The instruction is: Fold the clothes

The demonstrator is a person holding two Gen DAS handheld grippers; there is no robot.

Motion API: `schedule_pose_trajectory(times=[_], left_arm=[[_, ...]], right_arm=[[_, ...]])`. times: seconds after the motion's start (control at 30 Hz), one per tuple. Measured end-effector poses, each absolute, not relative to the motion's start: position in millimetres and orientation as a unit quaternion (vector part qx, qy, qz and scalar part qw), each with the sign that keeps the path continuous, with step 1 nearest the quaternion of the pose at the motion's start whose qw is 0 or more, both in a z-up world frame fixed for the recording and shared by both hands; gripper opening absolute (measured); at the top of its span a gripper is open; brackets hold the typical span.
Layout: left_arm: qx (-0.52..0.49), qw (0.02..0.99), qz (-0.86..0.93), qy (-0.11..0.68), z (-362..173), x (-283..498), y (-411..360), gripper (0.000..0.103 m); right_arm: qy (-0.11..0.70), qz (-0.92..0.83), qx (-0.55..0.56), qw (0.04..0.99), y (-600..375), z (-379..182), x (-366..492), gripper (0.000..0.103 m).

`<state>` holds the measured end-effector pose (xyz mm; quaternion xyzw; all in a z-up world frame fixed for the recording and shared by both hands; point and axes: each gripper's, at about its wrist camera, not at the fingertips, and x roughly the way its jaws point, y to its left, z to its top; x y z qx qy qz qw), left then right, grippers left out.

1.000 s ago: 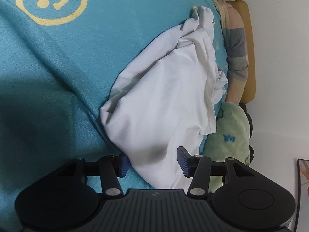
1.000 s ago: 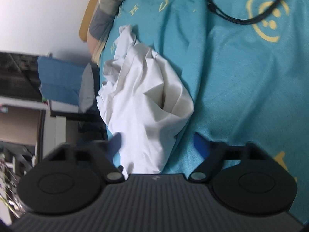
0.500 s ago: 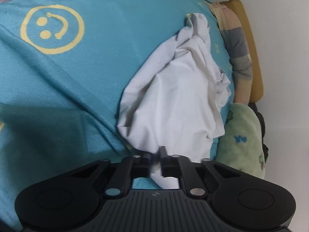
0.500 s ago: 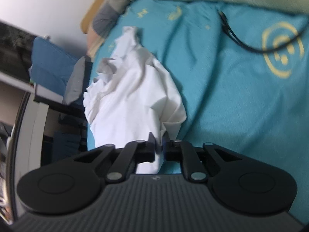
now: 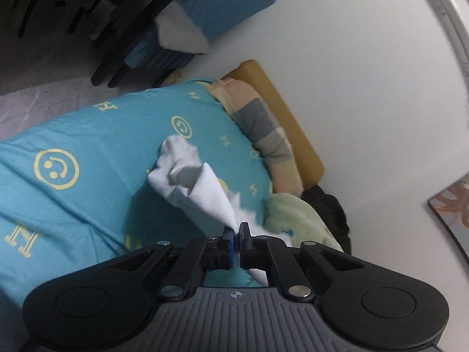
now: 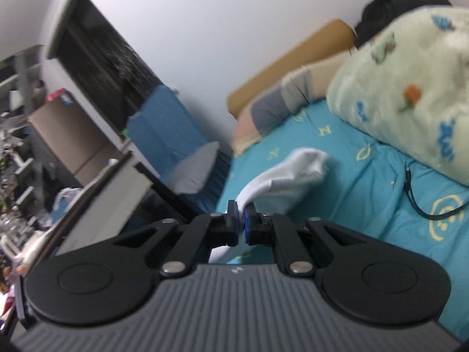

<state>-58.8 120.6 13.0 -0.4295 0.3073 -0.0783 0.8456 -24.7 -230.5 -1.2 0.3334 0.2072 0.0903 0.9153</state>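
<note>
Fingers [image 5: 227, 239] pinch white garment [image 5: 199, 187]; right gripper [image 6: 241, 220] too.

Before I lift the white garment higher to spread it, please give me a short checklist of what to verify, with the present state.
1. Left hand-held gripper shut on the white garment: ok.
2. Right hand-held gripper shut on the white garment: ok.
3. Garment spread flat between the grips: not ok, it is bunched.
4. Black cable apart from the garment: ok.
5. Which edges or corners are pinched: cannot tell.
</note>
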Motion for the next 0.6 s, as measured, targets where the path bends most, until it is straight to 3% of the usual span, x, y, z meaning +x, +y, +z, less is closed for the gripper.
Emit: schedule_pose_trajectory(times=[0.3,0.43,0.6], left_arm=[[-0.462,0.809,-0.078,0.354,-14,-158,117,0.003],[-0.447,0.817,-0.084,0.354,-1,-136,111,0.004],[-0.401,0.844,-0.089,0.345,35,-52,93,0.005]], right_arm=[[0.215,0.071,0.357,0.906,-236,-9,-159,0.007],[0.212,0.061,0.365,0.904,-241,-13,-151,0.007],[0.189,0.077,0.363,0.909,-256,2,-82,0.007]])
